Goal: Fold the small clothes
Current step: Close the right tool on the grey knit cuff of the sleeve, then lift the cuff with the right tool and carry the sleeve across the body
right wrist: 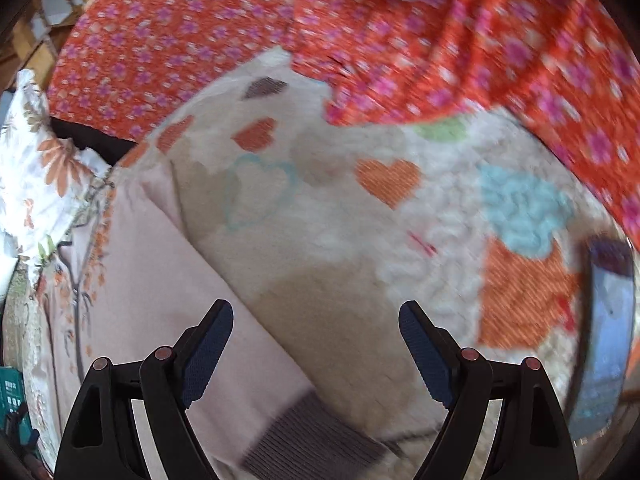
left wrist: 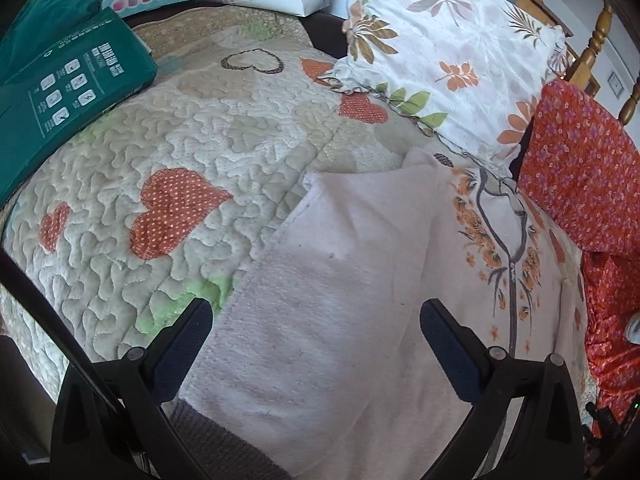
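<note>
On the heart quilt (left wrist: 168,128), pale pink sweater (left wrist: 320,280) under left claw (left wrist: 316,322) and right claw (right wrist: 316,322), both agape, empty.

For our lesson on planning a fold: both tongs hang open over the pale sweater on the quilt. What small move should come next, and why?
Probably lower the right tongs onto the sleeve near its brown ribbed cuff and close. The sleeve lies spread out from the pale sweater, unfolded, and both the right and the left tongs are open and hold nothing.

A bedroom: quilted bedspread (left wrist: 192,128), floral pillow (left wrist: 452,52).
</note>
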### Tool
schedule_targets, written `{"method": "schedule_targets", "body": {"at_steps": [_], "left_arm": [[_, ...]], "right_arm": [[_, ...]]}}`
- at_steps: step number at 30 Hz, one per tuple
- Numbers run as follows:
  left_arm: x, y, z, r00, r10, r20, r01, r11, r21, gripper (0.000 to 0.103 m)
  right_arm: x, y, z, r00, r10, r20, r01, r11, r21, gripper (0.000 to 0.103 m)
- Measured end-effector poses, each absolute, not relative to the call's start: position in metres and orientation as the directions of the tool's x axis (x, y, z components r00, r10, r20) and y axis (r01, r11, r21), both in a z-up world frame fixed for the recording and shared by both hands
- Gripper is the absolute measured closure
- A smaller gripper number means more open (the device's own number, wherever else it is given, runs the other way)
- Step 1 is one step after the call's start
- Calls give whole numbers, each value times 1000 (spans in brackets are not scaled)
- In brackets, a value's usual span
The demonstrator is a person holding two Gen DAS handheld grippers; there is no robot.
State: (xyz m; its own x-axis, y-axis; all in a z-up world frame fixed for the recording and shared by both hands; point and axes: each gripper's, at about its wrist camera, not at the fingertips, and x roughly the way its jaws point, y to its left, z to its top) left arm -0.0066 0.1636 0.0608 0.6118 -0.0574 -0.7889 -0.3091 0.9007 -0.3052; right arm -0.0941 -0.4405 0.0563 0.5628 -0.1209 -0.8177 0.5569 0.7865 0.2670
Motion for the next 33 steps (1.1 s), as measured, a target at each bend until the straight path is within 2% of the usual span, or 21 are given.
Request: {"method": "schedule_targets", "body": {"at_steps": [6, 9, 10, 12, 13, 14, 15, 17, 21, 28, 33], "left_arm": [[-6, 142, 68, 621, -105, -777, -227, 924, -306, 0], [-7, 138, 69, 625, -103, -774, -216, 930, -298, 0], [-7, 138, 69, 625, -102, -774, -216, 930, -298, 0], [-8, 139, 69, 623, -106, -775, -221, 927, -304, 0], [-9, 140, 69, 623, -108, -775, -226, 924, -310, 0], [-9, 143, 69, 624, -108, -774, -230, 921, -314, 0], [-10, 146, 70, 628, -105, -771, -236, 918, -318, 0], [-12, 152, 71, 638, -93, -765, -250, 914, -320, 0], [-15, 169, 76, 655, -83, -751, -285, 893, -348, 0], [-14, 190, 89, 686, -87, -722, -304, 868, -393, 0], [0, 201, 113, 732, -8, -681, -293, 899, -325, 0]], "right_arm": [[-128, -429, 28, 503, -56, -862, 578, 764, 288, 14], [-137, -398, 27, 485, -139, -863, 544, 820, 174, 16], [-137, -389, 27, 488, -142, -861, 530, 833, 163, 19], [-137, -371, 24, 488, -144, -861, 491, 861, 134, 53], [-137, -362, 24, 484, -172, -858, 481, 872, 96, 61], [-138, -357, 27, 492, -188, -850, 470, 879, 78, 85], [-138, -358, 30, 512, -159, -844, 456, 883, 110, 92], [-139, -372, 43, 545, -130, -828, 477, 861, 179, 93], [-137, -423, 82, 590, -202, -782, 554, 805, 210, 93], [-123, -526, 139, 459, -473, -752, 780, 620, 86, 93], [-91, -509, 166, 488, -441, -753, 744, 662, 94, 93]]}}
